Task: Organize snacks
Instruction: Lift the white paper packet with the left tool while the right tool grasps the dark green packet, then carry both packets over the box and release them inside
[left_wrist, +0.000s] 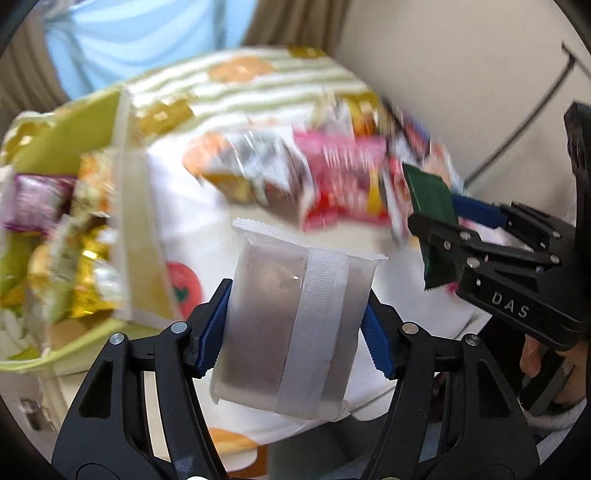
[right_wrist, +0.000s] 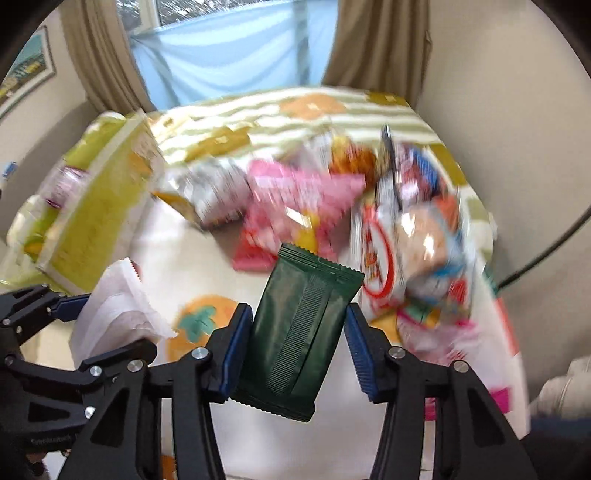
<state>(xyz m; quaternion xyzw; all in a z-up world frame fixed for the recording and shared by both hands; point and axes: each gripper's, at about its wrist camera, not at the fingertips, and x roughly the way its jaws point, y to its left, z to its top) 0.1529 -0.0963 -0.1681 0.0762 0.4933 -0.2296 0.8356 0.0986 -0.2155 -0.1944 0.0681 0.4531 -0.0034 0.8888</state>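
My left gripper (left_wrist: 297, 328) is shut on a frosted white snack packet (left_wrist: 291, 332) and holds it above the table. My right gripper (right_wrist: 295, 347) is shut on a dark green snack packet (right_wrist: 299, 339), also lifted. Each gripper shows in the other's view: the right one (left_wrist: 439, 236) with the green packet (left_wrist: 432, 218) at the right, the left one with the white packet (right_wrist: 114, 314) at the lower left. A pile of mixed snack packets (left_wrist: 332, 177) lies at the far right of the table, also in the right wrist view (right_wrist: 332, 199). Both views are motion-blurred.
A lime-green box (left_wrist: 129, 236) holding several wrapped snacks stands at the left, also in the right wrist view (right_wrist: 92, 214). The table wears a white cloth with fruit prints and green stripes (right_wrist: 229, 288). Curtains and a wall lie behind; a black cable (left_wrist: 517, 136) runs at the right.
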